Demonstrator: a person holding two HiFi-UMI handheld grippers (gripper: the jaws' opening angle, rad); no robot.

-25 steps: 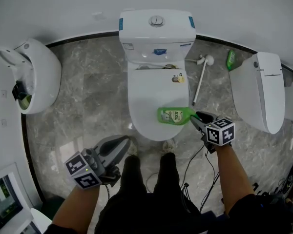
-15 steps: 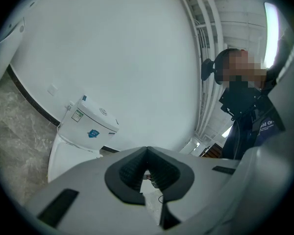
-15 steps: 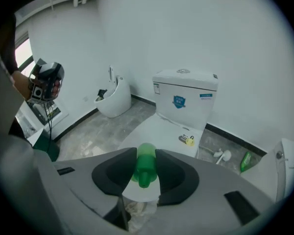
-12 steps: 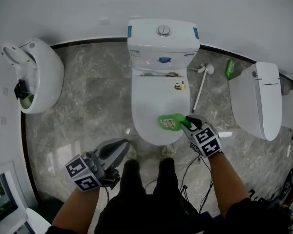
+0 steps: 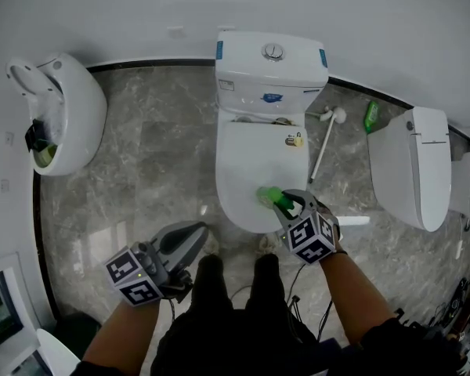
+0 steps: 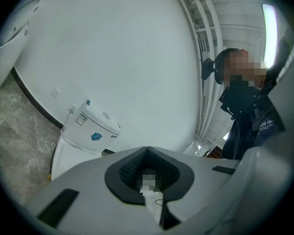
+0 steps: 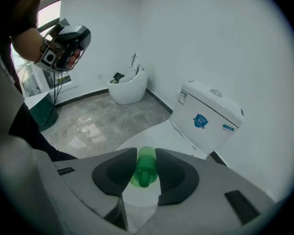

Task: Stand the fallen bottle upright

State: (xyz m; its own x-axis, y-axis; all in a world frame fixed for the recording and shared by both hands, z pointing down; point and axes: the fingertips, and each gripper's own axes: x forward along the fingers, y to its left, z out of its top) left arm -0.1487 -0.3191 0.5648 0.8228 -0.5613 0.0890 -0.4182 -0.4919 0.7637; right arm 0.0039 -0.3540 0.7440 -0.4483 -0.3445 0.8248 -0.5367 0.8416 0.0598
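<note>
Head view, step: The tipping-up looked under way. The right gripper (image 5: 286,204) was at the front of the toilet (image 5: 260,159) with the green bottle (image 5: 269,197) by its top end.
Head view, bottle: It sat over the front edge of the toilet's closed lid, seen almost end-on, so it was likely near upright. Whether its base touched the lid could not be told.
Head view, idle side: The left gripper (image 5: 194,232) hung in front of the toilet's bowl, to its left, well apart from the bottle.
Left gripper view, state: The left gripper's (image 6: 147,151) jaws met at their tips with nothing gripped, and it pointed level toward the toilet (image 6: 85,131).
Right gripper view, state: The right gripper (image 7: 146,173) was clamped on the bottle's (image 7: 145,166) narrow neck, and the pads pressed it from both sides.
Right gripper view, bottle: It was translucent green plastic with a rounded shoulder. The body ran away from the camera toward the toilet's lid (image 7: 152,133), and the base was out of sight.
Next move, judged: Bring the base flat onto the lid, well in from the front edge. Check that it stands, then part the jaws straight off the neck without knocking it over.
</note>
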